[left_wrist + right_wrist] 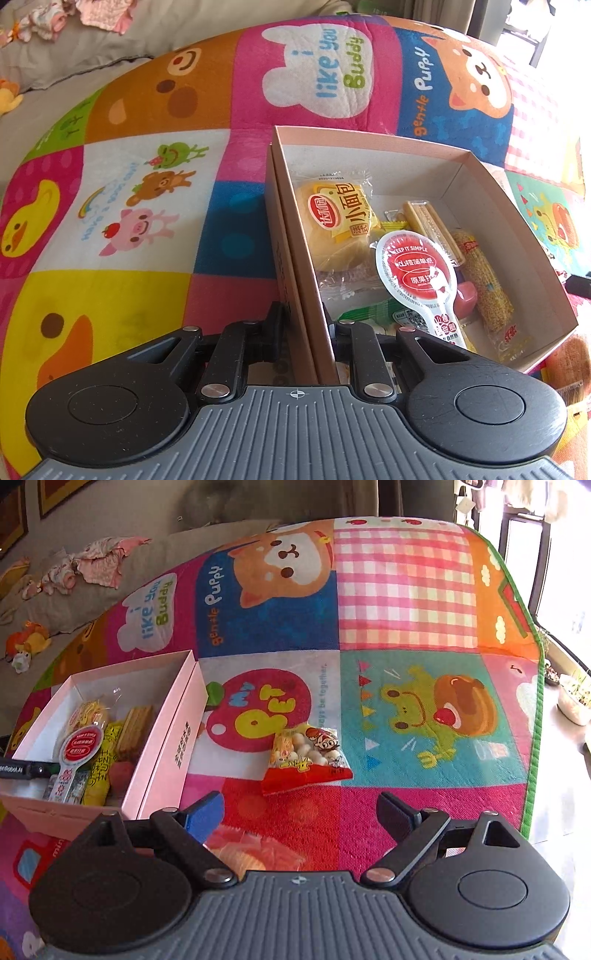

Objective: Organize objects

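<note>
A pink cardboard box (476, 155) lies open on the play mat and also shows at the left of the right wrist view (173, 738). It holds a yellow bread pack (338, 218), a spoon-shaped red and white snack (413, 273), a yellow corn bar (484, 284) and wafer sticks (432, 221). My left gripper (306, 325) is shut on the box's near left wall. My right gripper (299, 812) is open above the mat. A red and yellow snack bag (306, 760) lies just ahead of it. An orange-pink packet (255, 853) lies under it.
The colourful cartoon play mat (406, 602) covers the floor. A grey sofa with baby clothes (99, 561) and plush toys (29, 642) stands behind. The mat's green edge (532, 738) runs on the right, with bare floor and a plant pot (576, 701) beyond.
</note>
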A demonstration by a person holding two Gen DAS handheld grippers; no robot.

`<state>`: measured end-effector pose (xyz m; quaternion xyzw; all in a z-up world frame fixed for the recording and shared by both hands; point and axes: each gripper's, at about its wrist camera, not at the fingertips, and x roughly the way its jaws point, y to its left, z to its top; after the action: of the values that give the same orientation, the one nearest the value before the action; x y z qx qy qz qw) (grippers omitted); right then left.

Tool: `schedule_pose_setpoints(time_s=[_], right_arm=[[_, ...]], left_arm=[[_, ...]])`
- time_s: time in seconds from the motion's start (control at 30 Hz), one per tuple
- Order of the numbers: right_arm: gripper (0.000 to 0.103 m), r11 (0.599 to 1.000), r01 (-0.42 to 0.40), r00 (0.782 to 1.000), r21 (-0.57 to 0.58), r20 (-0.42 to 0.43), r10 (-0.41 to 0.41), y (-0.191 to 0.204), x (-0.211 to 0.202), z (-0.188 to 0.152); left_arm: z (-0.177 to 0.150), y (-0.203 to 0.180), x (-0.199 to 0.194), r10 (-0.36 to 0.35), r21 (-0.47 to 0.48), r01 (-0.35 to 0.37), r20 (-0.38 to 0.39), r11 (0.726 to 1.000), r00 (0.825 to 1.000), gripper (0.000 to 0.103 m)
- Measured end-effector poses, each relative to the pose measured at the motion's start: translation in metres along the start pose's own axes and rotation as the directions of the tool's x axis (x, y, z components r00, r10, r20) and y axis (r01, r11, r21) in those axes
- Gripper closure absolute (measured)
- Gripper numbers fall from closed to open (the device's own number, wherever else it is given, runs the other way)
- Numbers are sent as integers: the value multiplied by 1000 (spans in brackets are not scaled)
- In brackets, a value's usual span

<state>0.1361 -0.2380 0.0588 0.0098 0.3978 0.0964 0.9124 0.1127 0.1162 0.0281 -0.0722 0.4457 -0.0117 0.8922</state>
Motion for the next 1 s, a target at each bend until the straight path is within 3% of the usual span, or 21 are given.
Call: schedule_pose_setpoints(time_s=[0.23, 0.27, 0.33, 0.43, 0.6, 0.73, 1.0], right_arm=[[14, 999, 10, 996, -52, -89, -15, 11, 64, 25], [18, 998, 20, 995, -59, -97, -25, 12, 69, 25], [35, 998, 28, 994, -53, -102, -34, 10, 72, 25], [39, 998, 28, 994, -56, -102, -33, 5, 65, 22], [40, 997, 46, 995, -54, -88, -51, -3, 37, 8], [40, 999, 20, 1000, -49, -16, -21, -3, -18, -6], [40, 975, -147, 989, -167, -12, 147, 41, -103, -43]], left_arm=[[1, 0, 0, -3, -1, 3, -2, 1000, 1000, 84], [1, 1, 0, -4, -2, 4, -2, 1000, 1000, 84], [1, 1, 0, -5, -1, 5, -2, 1000, 1000, 84], [1, 1, 0, -5, -3, 5, -1, 1000, 1000, 84], [0, 2, 1, -8, -6, 8, 5, 1000, 1000, 84], [0, 0, 1, -2, -4, 2, 4, 1000, 1000, 84], [0, 0, 1, -1, -6, 1, 5, 1000, 1000, 84]])
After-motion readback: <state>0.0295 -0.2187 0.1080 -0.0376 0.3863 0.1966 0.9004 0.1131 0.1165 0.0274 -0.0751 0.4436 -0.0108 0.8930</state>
